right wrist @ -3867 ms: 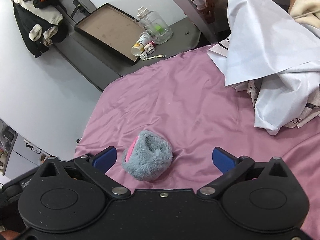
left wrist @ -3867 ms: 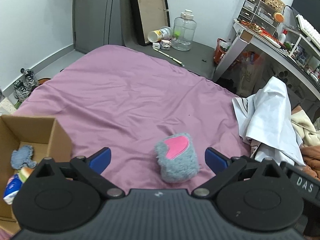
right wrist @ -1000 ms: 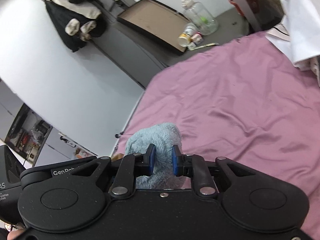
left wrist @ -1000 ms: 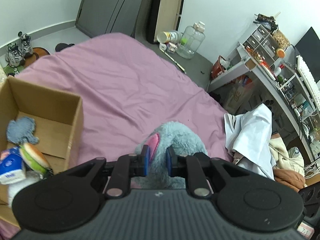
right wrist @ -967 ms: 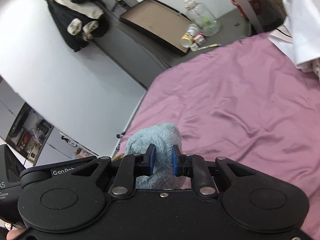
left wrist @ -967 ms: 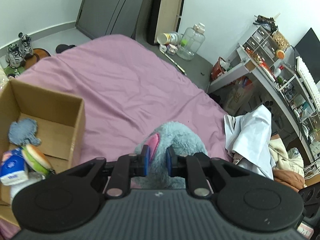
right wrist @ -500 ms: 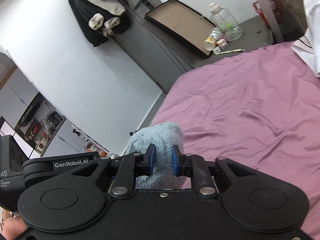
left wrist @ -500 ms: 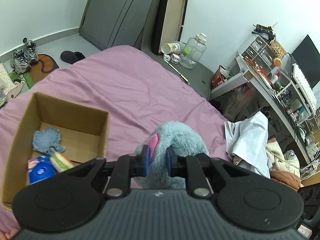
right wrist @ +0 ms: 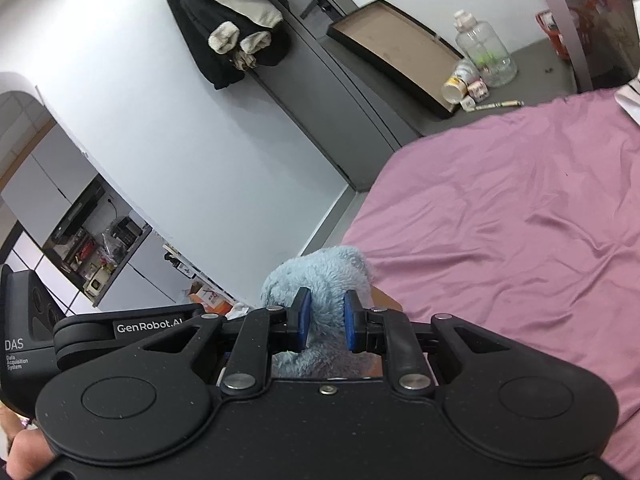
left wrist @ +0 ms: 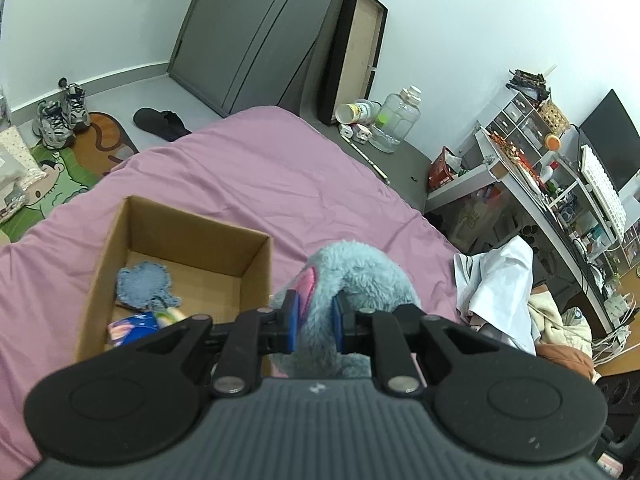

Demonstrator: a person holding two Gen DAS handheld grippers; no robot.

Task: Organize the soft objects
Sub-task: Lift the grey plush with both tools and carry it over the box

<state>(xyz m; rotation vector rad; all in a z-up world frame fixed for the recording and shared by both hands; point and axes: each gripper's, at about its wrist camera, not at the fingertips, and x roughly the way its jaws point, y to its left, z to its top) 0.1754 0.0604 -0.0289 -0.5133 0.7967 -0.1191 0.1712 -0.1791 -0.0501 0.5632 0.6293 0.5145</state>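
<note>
Left gripper (left wrist: 314,322): blue fingers (left wrist: 291,320) clenched on the plush (left wrist: 352,280), pinching its fur where a pink patch shows.
Right gripper (right wrist: 325,320): fingers (right wrist: 301,317) clenched on the same plush (right wrist: 316,276) — grey-blue fur bulges above and below the pads.
Plush: held up between both grippers, off the bed (left wrist: 248,184); in the left view it sits just right of the box (left wrist: 256,260), close to the box's right wall.
Box: open cardboard, resting on the bed at near left; inside lie a blue fuzzy cloth (left wrist: 146,284) and a blue-and-pink packet (left wrist: 130,327), partly hidden by the gripper body.
Bed: covered in a creased mauve sheet, filling the middle of both views.
White cloth (left wrist: 500,280): heaped at the bed's right edge.
Bench (left wrist: 532,200): far right, crowded with small items, a monitor (left wrist: 612,140) behind.
Floor, far: clear jug (left wrist: 396,120) and a tipped cup (left wrist: 352,112) by a leaning frame (left wrist: 356,52); sneakers (left wrist: 60,114) and a cartoon mat (left wrist: 56,168) at far left.
Wall, right view: dark coat (right wrist: 228,28) hanging by a grey door.
Hand (right wrist: 24,456): a bit of it shows at the near left corner of the right view — beside the other gripper's black body marked "DAS".
</note>
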